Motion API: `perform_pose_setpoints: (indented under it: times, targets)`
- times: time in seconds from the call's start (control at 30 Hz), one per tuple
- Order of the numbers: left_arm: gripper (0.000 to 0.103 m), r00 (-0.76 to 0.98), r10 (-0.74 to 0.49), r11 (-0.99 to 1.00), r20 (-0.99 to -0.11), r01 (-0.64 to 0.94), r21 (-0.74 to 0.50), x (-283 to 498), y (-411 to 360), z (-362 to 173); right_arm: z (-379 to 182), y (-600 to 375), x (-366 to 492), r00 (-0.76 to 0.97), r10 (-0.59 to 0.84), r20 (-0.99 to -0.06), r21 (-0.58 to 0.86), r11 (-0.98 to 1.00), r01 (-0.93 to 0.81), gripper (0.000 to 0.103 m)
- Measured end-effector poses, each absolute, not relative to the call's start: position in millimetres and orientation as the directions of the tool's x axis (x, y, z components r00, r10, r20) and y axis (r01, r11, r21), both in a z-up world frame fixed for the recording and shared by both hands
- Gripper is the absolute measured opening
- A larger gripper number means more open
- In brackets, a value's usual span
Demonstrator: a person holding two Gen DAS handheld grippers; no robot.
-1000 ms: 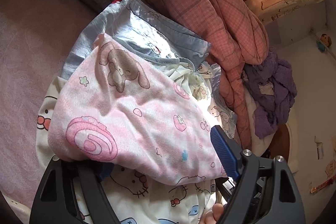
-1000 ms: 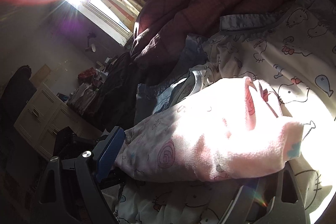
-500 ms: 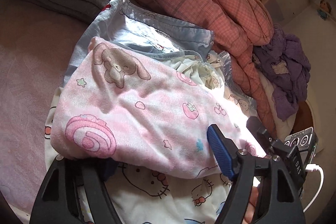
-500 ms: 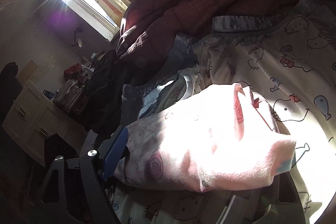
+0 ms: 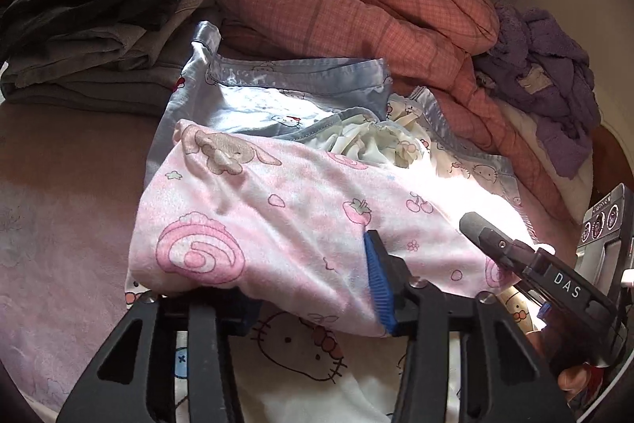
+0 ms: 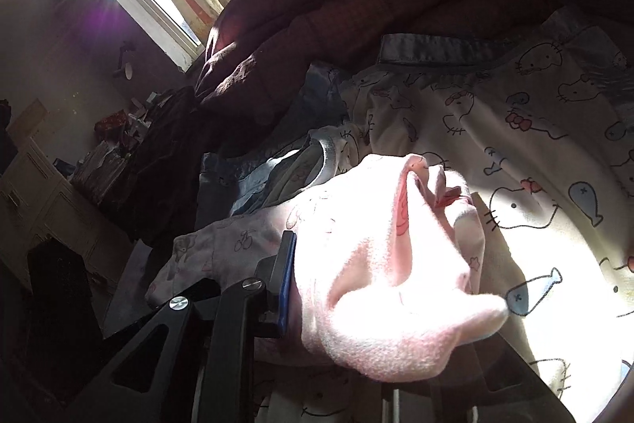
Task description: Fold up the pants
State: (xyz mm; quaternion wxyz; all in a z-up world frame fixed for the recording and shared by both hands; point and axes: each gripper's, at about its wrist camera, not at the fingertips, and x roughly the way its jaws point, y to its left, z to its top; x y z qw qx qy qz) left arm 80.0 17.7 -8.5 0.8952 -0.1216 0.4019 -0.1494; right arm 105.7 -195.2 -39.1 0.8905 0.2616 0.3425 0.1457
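Closing both sets of jaws on the near edge of the pink pants [image 5: 277, 224], which lie folded on the cat-print sheet [image 5: 301, 347]. Left gripper [image 5: 309, 296] takes one end, right gripper [image 6: 380, 308] the other, probably to lift for another fold; glare hides the right's far finger.
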Motion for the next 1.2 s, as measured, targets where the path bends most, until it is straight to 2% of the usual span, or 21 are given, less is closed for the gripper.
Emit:
perform_pose_setpoints:
  times: [0.1, 0.37, 0.63, 0.93, 1.2]
  targets:
    - [0.015, 0.678, -0.344, 0.938, -0.649, 0.220, -0.267, 68, 14, 2, -30, -190, 98, 0.743, 0.406, -0.531, 0.498, 0.860, -0.113, 0.020]
    - [0.015, 0.799, -0.352, 0.936, -0.488, 0.317, -0.154, 28, 8, 36, 13, -178, 57, 0.838, 0.311, -0.448, 0.283, 0.939, -0.198, 0.020]
    - [0.015, 0.885, -0.362, 0.932, -0.294, 0.351, -0.091, -10, 14, 66, 48, -185, 20, 0.894, 0.324, -0.309, 0.242, 0.936, -0.255, 0.020]
    - [0.015, 0.923, -0.283, 0.955, -0.260, 0.296, 0.011, -16, 29, 92, 82, -153, 13, 0.908, 0.328, -0.262, 0.153, 0.943, -0.296, 0.020]
    - [0.015, 0.960, -0.214, 0.973, -0.178, 0.226, 0.050, -21, 66, 121, 107, -115, 20, 0.909, 0.371, -0.190, 0.181, 0.923, -0.339, 0.020]
